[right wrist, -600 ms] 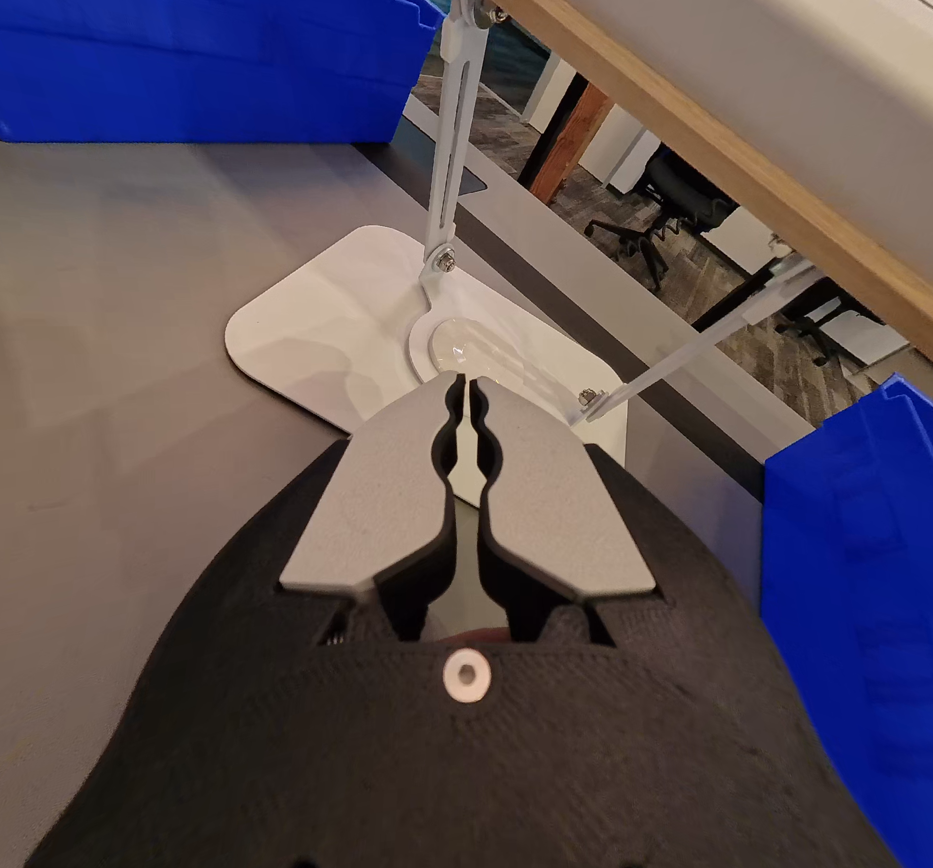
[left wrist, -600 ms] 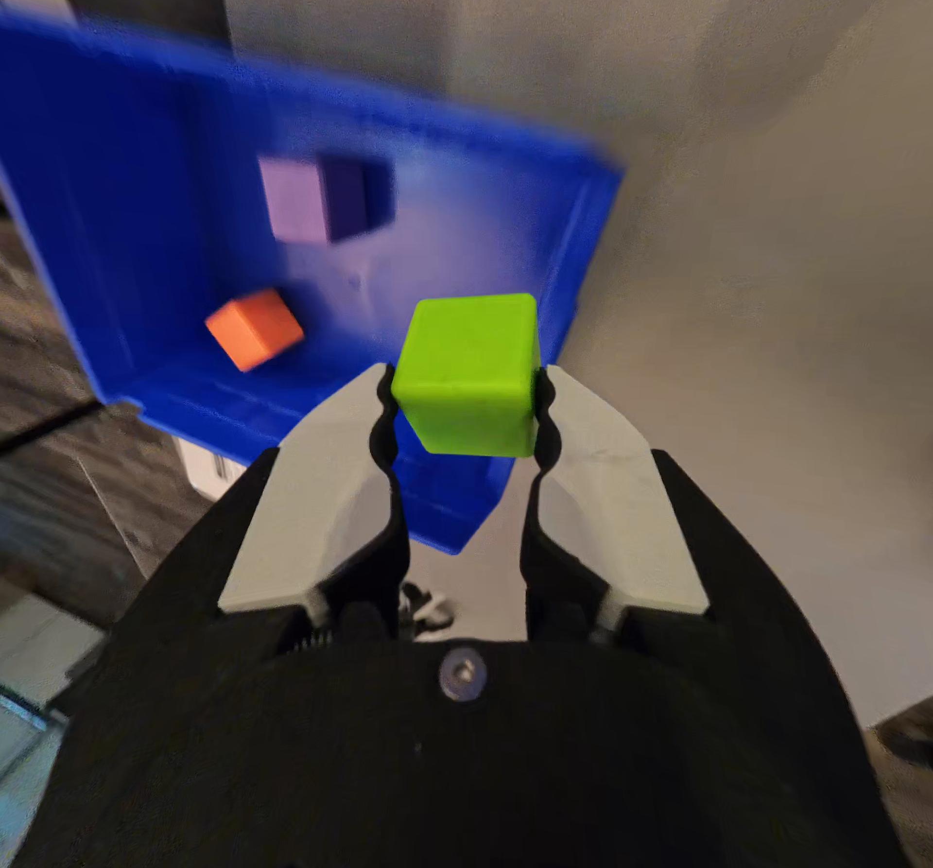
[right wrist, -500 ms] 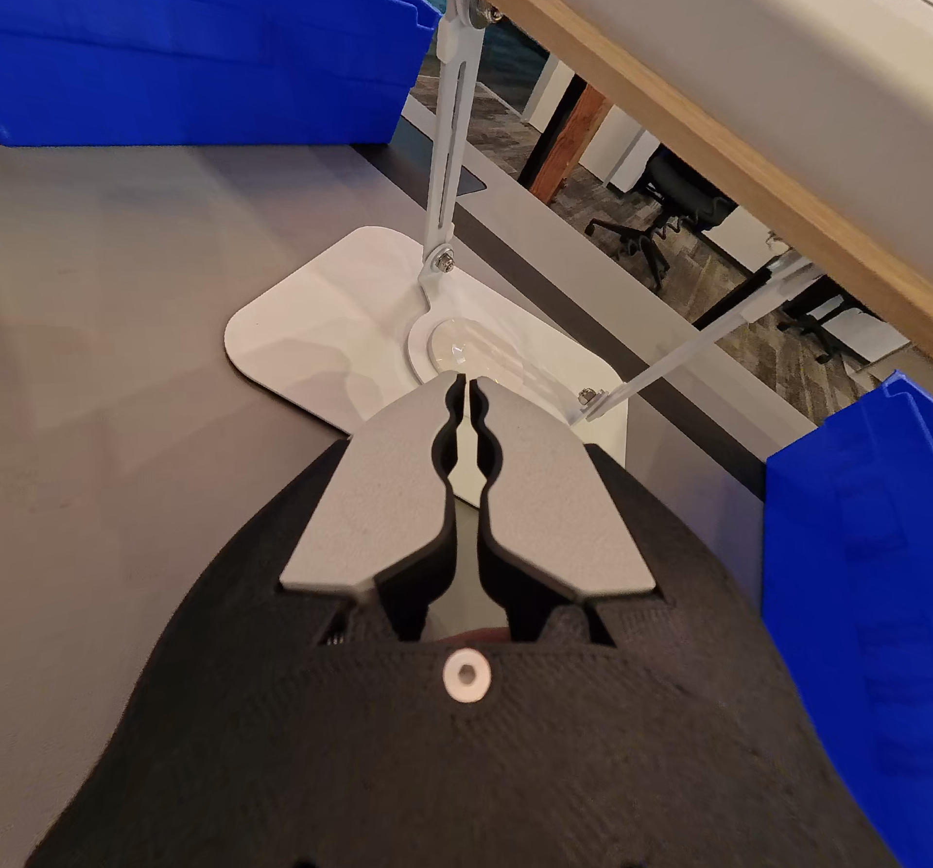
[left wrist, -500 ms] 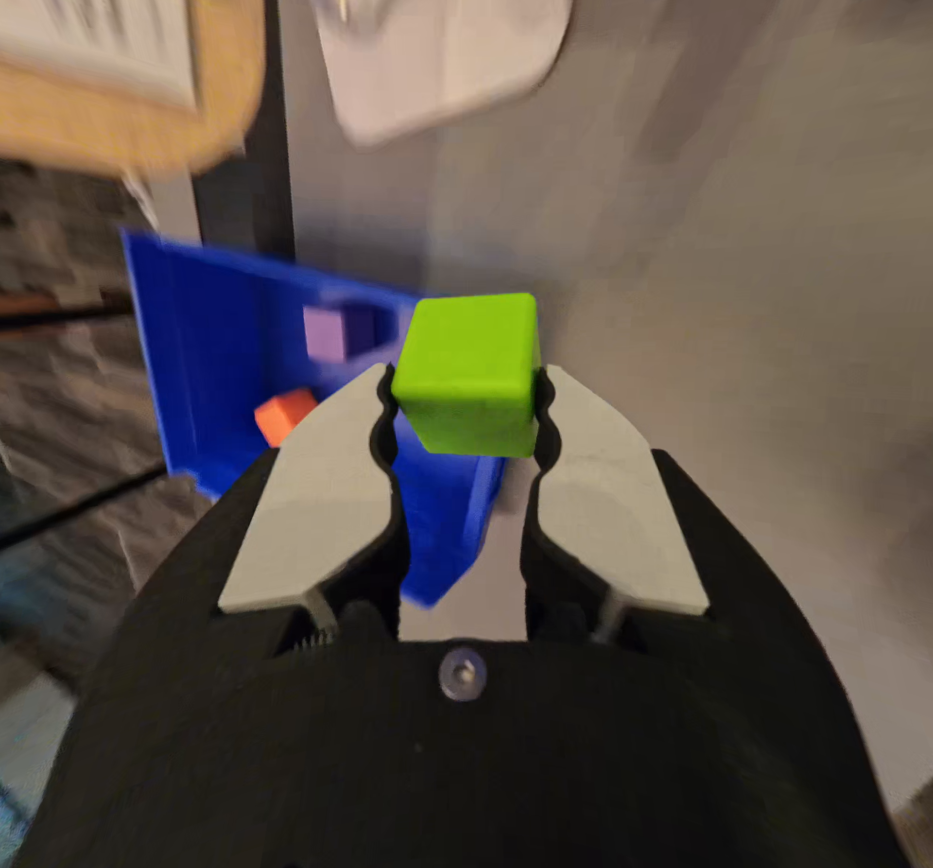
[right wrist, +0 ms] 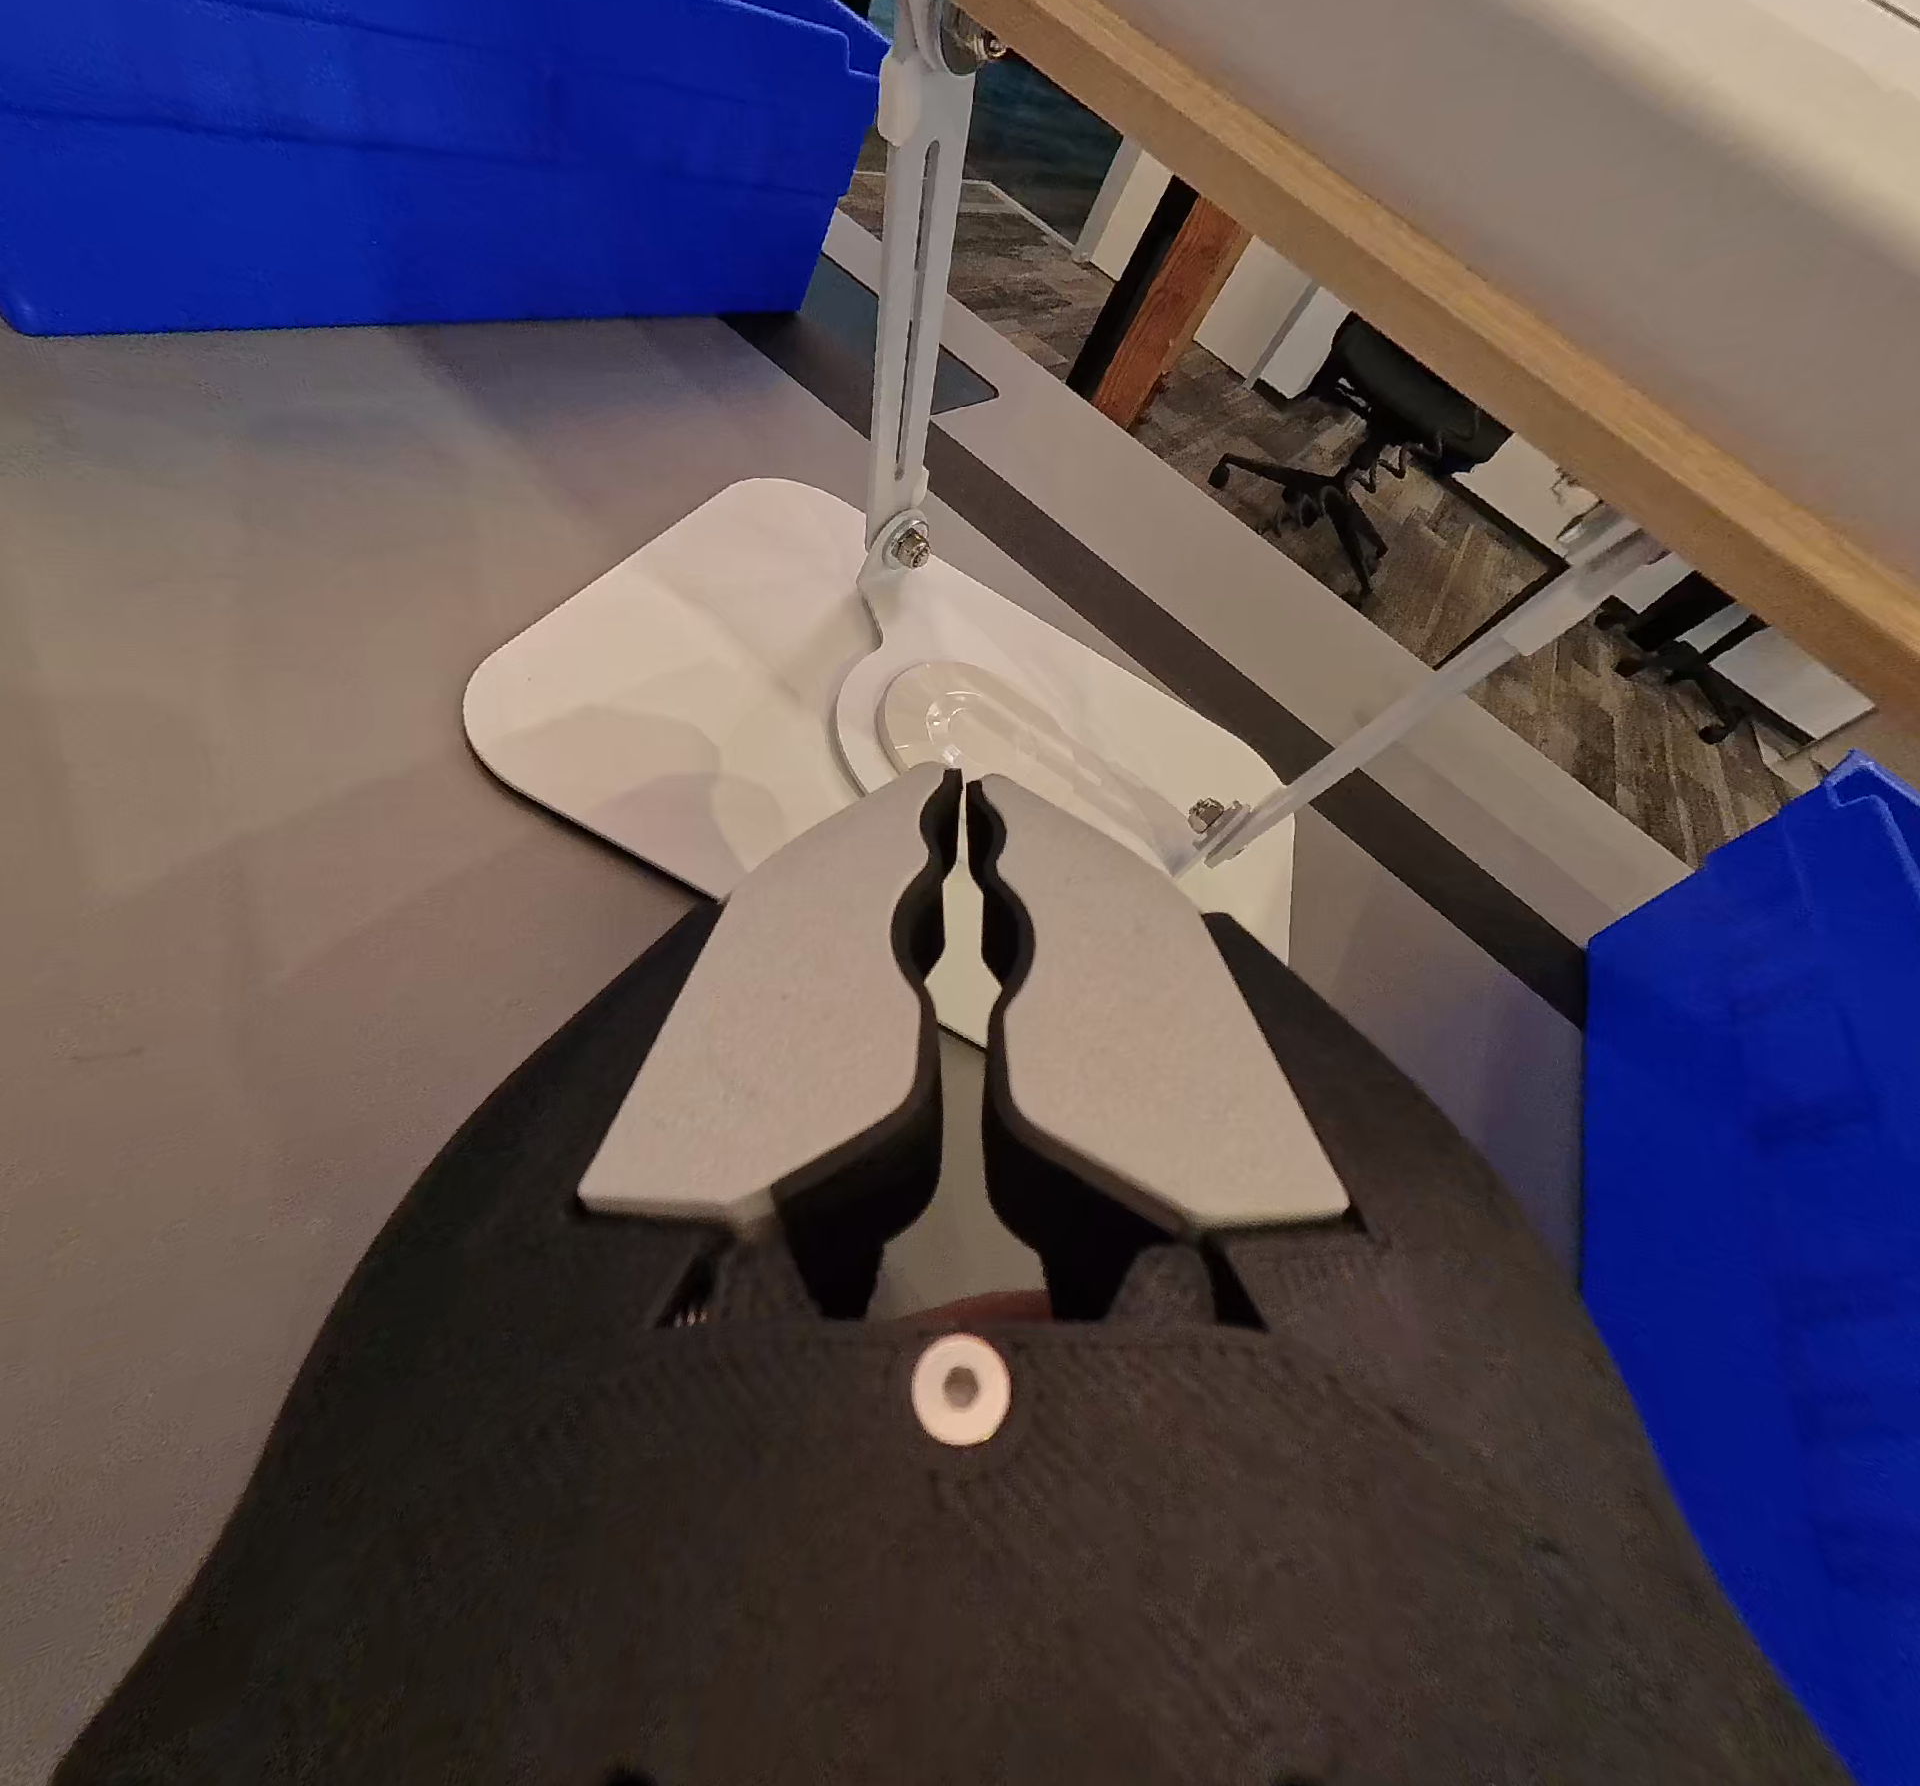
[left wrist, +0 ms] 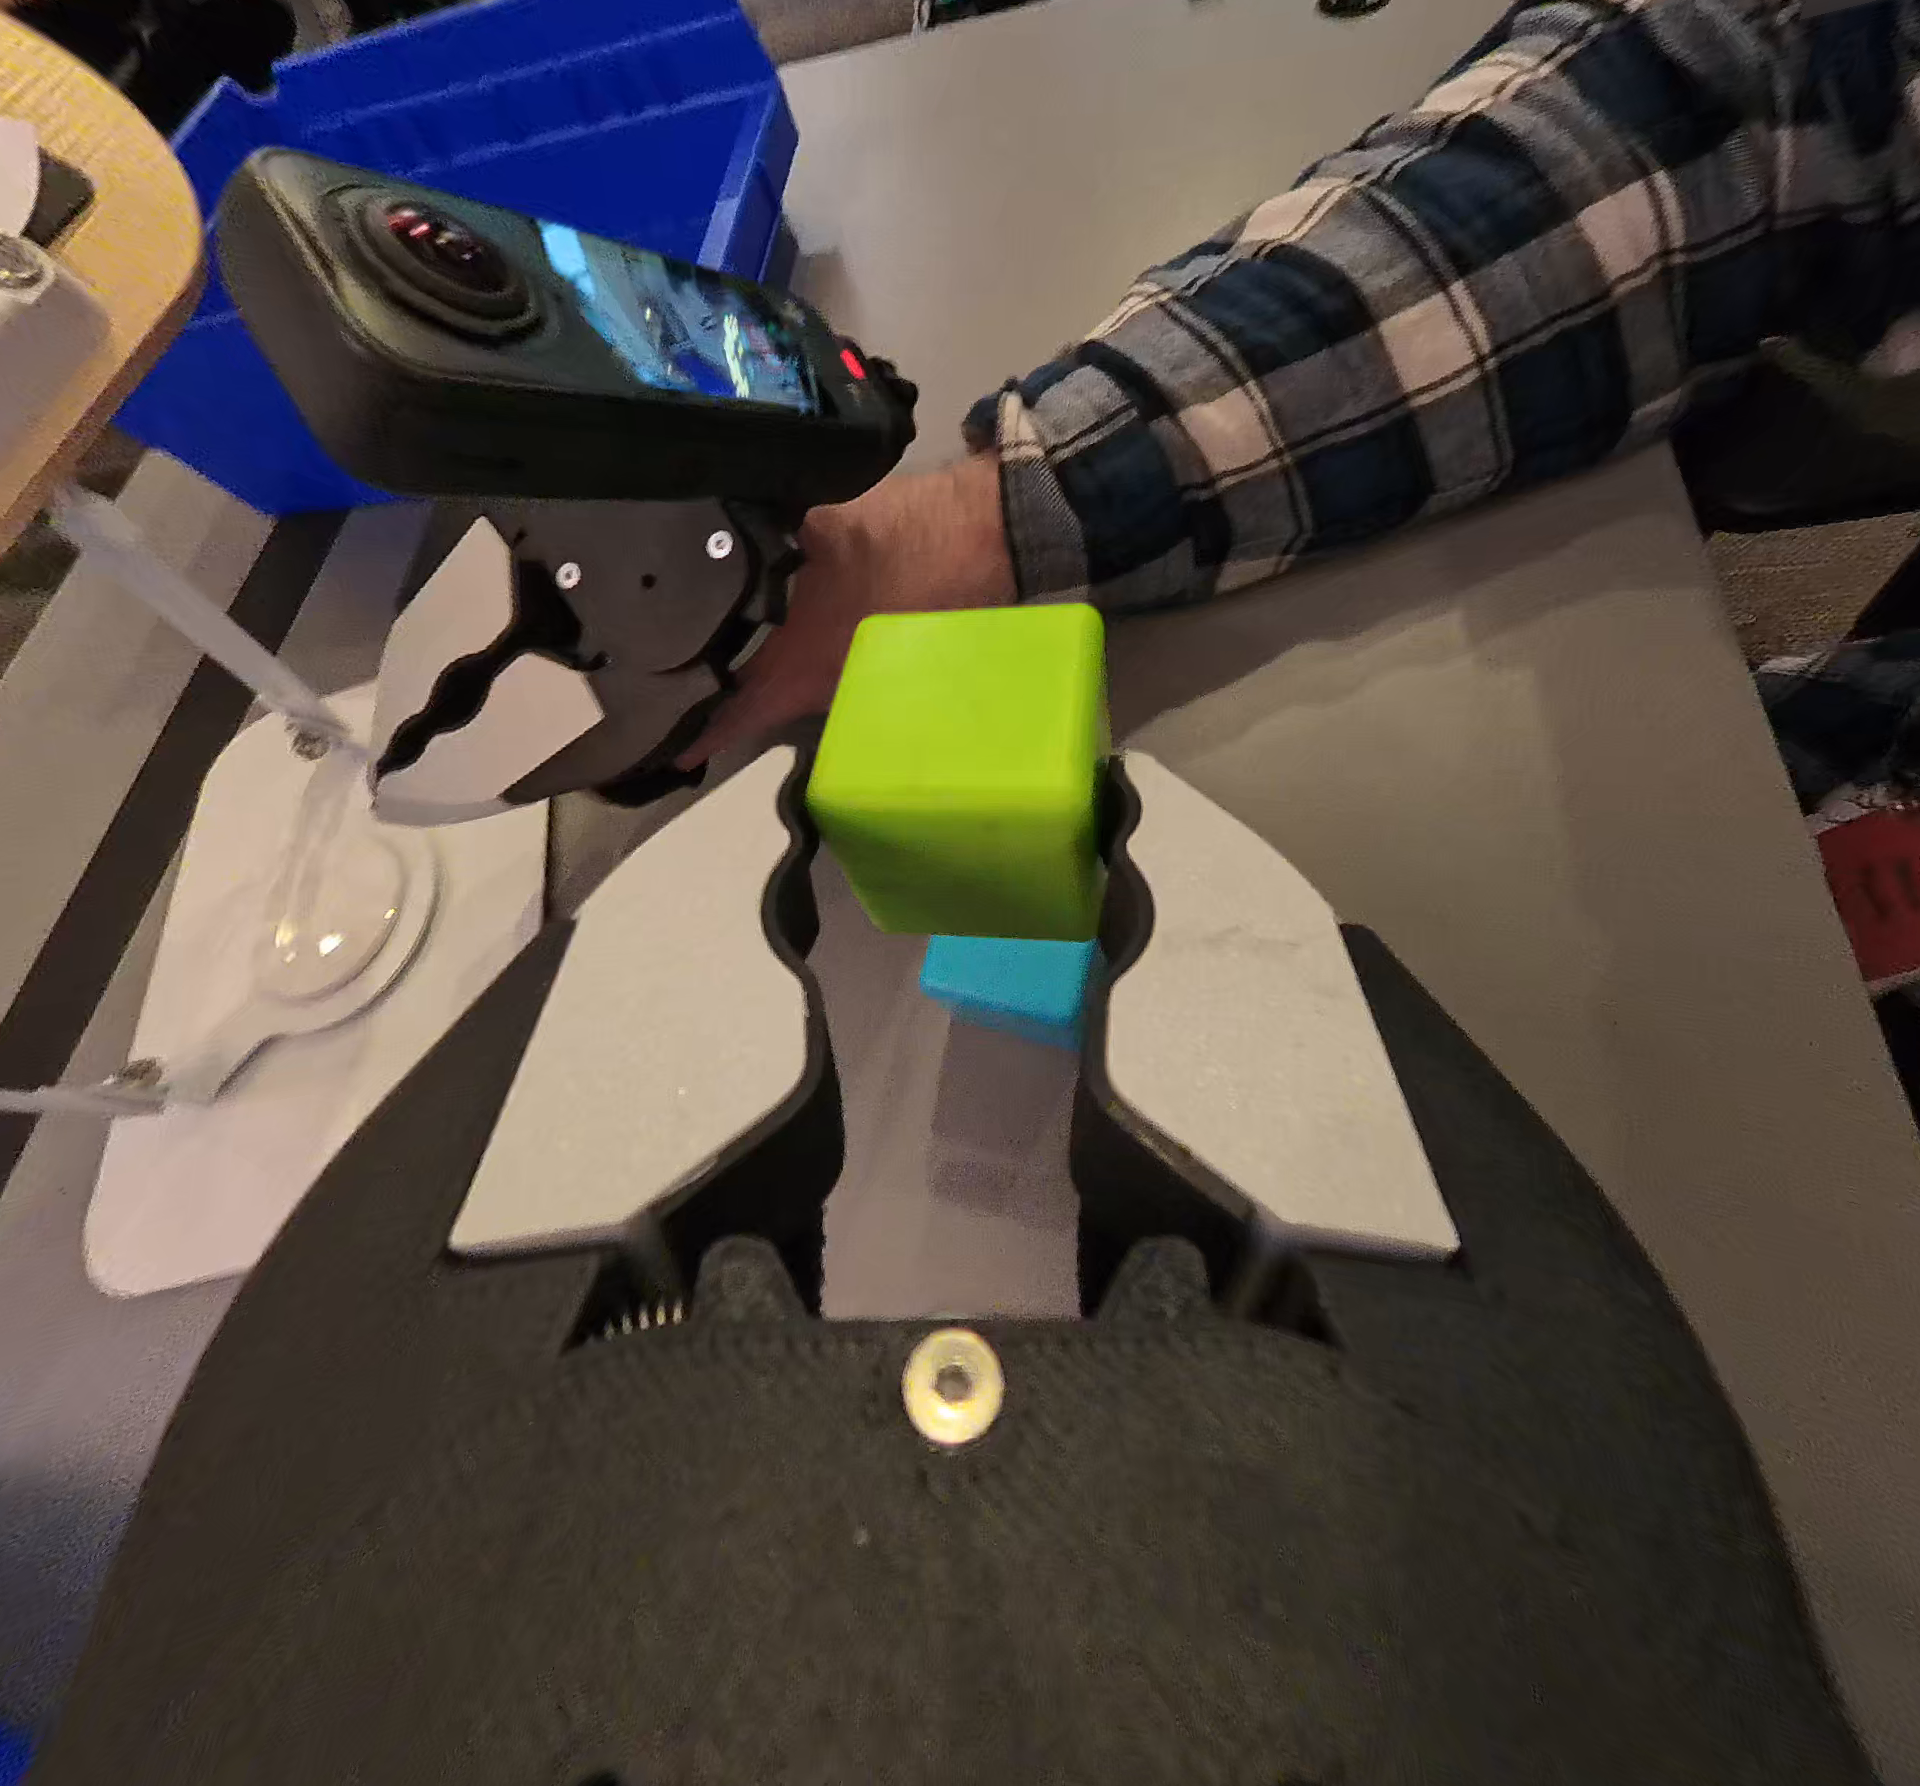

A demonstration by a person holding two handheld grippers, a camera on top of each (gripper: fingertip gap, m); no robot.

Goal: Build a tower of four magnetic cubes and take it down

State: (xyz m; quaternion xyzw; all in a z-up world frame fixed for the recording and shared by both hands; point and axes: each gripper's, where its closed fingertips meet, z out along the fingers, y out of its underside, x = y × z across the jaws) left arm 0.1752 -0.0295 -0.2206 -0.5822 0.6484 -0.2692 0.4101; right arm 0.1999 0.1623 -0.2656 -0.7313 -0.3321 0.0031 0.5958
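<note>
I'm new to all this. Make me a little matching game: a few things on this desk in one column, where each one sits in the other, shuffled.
1. green cube
2. light blue cube
3. white stand base
4. right gripper

a. on the grey table, below another cube
b. empty, fingers together
c. flat beside the blue bins
d. between the left gripper's fingers

Pairs: 1-d, 2-a, 3-c, 4-b

Glossy lime-green plastic cube hangs tilted just above a sky-blue plastic cube, which sits mid-worktop on the grey surface.
</note>
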